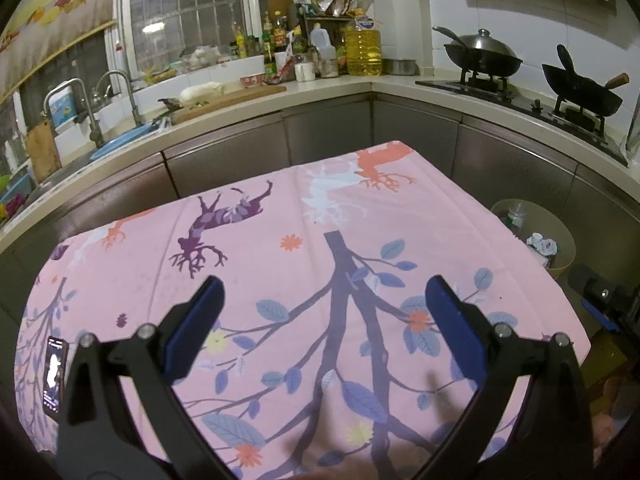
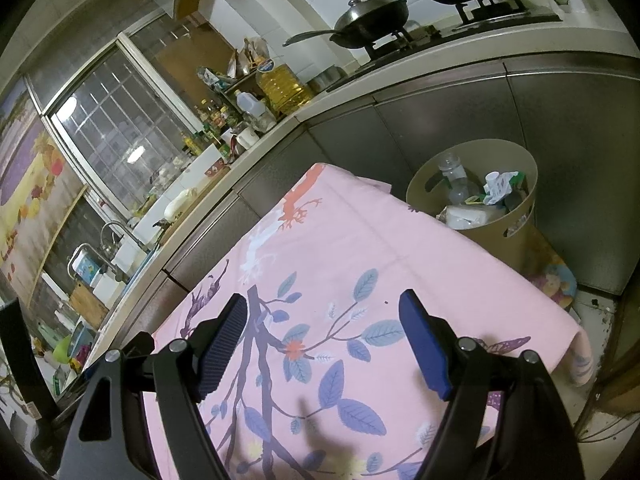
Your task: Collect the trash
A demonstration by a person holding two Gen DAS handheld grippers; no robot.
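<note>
A: How far along are you?

B: Nearly done, by the look of it. The bin (image 2: 472, 204), at 1 o'clock off the far corner of your desk (image 2: 360, 240), already holds bottles and crumpled paper. No trash is left on the cloth; only a phone (image 1: 55, 376) lies at 9 o'clock near the edge.

A: And the tools?

B: Your left tool (image 1: 322, 328) hangs above the cloth, tilted down, jaws wide with nothing between them. Your right tool (image 2: 320, 340) is the same: wide, empty, angled down toward the bin side.

A: What's left?

B: Likely just a last check, if anything sits out of view.
</note>
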